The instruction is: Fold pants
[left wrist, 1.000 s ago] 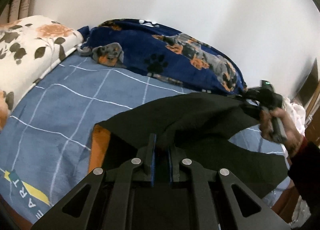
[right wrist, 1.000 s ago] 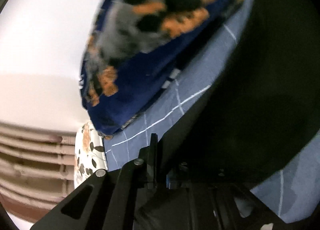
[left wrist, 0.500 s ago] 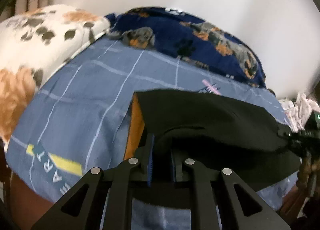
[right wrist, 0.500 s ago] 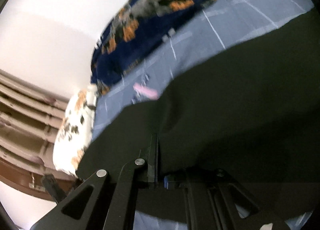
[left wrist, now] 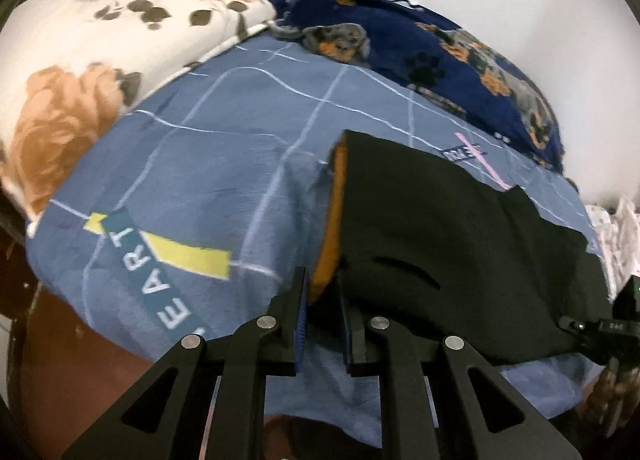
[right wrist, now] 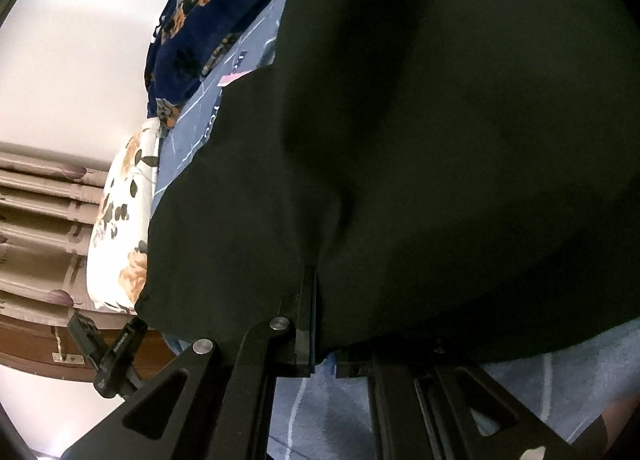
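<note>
The black pants (left wrist: 440,227) with an orange inner lining (left wrist: 332,219) lie doubled over on the blue checked bedsheet (left wrist: 208,163), near the bed's front edge. My left gripper (left wrist: 322,300) is shut on the pants' near left corner, at the orange edge. My right gripper (right wrist: 320,300) is shut on the black fabric (right wrist: 440,139), which drapes over its right finger and fills most of the right wrist view. The right gripper also shows at the right edge of the left wrist view (left wrist: 600,330), at the pants' other near corner.
A floral pillow (left wrist: 100,59) lies at the left head of the bed. A navy dog-print blanket (left wrist: 440,55) is bunched along the white wall. White patterned cloth (left wrist: 624,236) sits at the far right. A brown wooden bed frame (left wrist: 60,360) runs below the sheet's edge.
Both grippers have carried the pants' held edge toward the bed's front and lowered it; the pants have gone from stretched in the air to lying doubled on the sheet.
</note>
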